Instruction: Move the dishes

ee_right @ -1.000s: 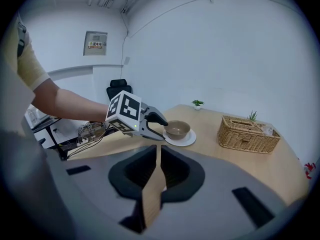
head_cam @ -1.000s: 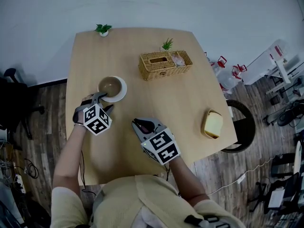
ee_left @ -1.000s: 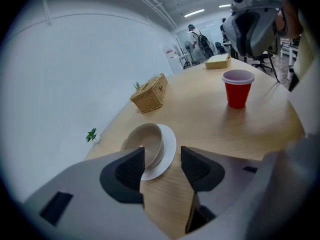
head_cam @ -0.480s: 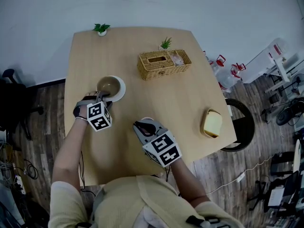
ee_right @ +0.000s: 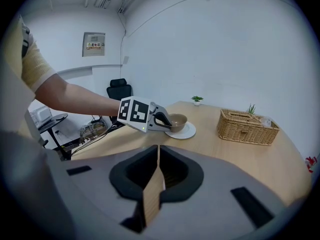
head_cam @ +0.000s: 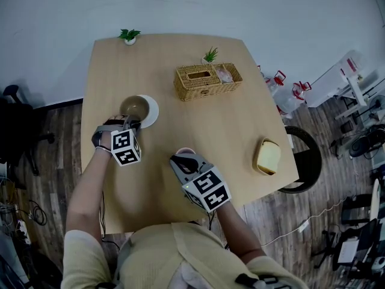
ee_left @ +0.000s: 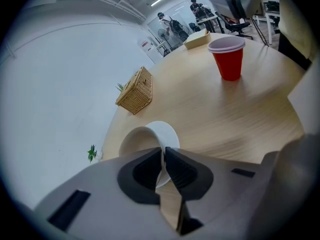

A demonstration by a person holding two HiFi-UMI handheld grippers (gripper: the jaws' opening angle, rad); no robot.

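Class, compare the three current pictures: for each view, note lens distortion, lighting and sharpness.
Head view: flat, even light, and the table has edges that bow outward. Left gripper view: a fisheye circle with black corners, the tabletop tilts steeply, and the red cup is sharp. Right gripper view: the same fisheye circle, the wall lines curve, and the basket is evenly lit and sharp.

Framed wall sign (ee_right: 94, 44) — print too small to read, no legible text elsewhere
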